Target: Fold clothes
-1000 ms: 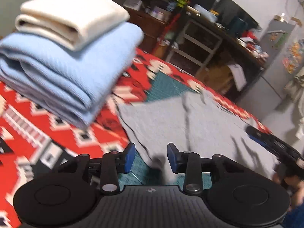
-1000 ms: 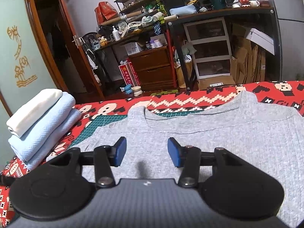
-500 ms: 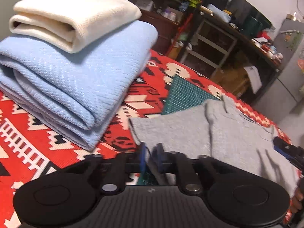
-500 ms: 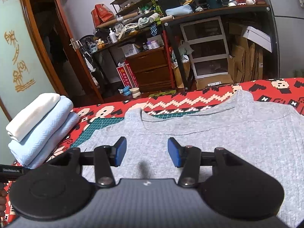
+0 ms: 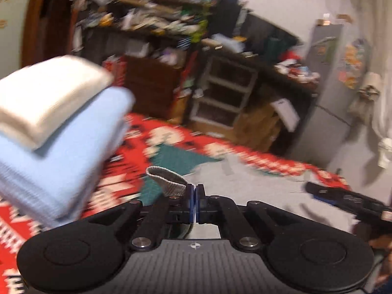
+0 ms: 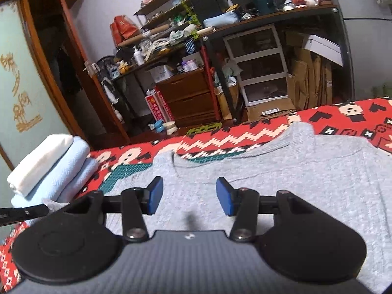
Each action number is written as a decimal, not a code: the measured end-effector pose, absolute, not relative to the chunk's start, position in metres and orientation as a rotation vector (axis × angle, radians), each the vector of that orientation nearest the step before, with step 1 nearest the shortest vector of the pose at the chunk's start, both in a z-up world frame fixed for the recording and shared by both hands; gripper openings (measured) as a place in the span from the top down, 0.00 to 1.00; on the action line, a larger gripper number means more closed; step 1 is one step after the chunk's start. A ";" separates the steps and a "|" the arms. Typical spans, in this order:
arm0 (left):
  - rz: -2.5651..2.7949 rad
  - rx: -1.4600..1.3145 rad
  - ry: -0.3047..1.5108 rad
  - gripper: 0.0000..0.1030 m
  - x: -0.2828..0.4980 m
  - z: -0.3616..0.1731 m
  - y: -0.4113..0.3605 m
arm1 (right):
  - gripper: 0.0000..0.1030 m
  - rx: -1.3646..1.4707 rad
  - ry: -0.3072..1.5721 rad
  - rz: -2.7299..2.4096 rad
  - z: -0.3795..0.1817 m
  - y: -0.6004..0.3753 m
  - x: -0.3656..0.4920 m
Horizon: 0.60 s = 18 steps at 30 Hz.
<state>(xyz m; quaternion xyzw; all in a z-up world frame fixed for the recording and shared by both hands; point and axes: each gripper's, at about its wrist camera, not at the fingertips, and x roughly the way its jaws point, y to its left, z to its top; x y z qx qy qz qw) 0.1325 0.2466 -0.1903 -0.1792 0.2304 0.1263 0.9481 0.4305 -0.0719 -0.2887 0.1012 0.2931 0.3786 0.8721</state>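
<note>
A grey ribbed top (image 6: 281, 171) lies spread flat on the red patterned cloth (image 6: 220, 144). My left gripper (image 5: 195, 202) is shut on the top's hem corner (image 5: 169, 180), which stands up in a small loop above the blue pads. The rest of the grey top (image 5: 257, 186) stretches off to the right in the blurred left wrist view. My right gripper (image 6: 189, 196) hovers open over the middle of the top, nothing between its pads. The left gripper's black tip (image 6: 22, 214) shows at the left edge of the right wrist view.
A folded stack, white piece (image 5: 46, 100) on light blue ones (image 5: 61, 156), sits on the cloth close to the left. A green cutting mat (image 6: 125, 171) peeks from under the top. Cluttered shelves, drawers (image 6: 259, 66) and cardboard stand beyond the far edge.
The left gripper closed on the grey top's corner and has lifted it, swinging fast so its view is blurred. The right gripper stayed open, drifting slightly over the top.
</note>
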 end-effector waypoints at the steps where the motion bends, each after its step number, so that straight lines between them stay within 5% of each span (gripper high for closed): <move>1: 0.227 -0.360 0.458 0.99 0.138 -0.187 0.238 | 0.49 0.227 0.611 0.781 -0.288 -0.077 0.433; 18: -0.116 -0.463 0.546 0.99 0.246 -0.214 0.133 | 0.48 0.412 0.606 0.634 -0.293 -0.132 0.468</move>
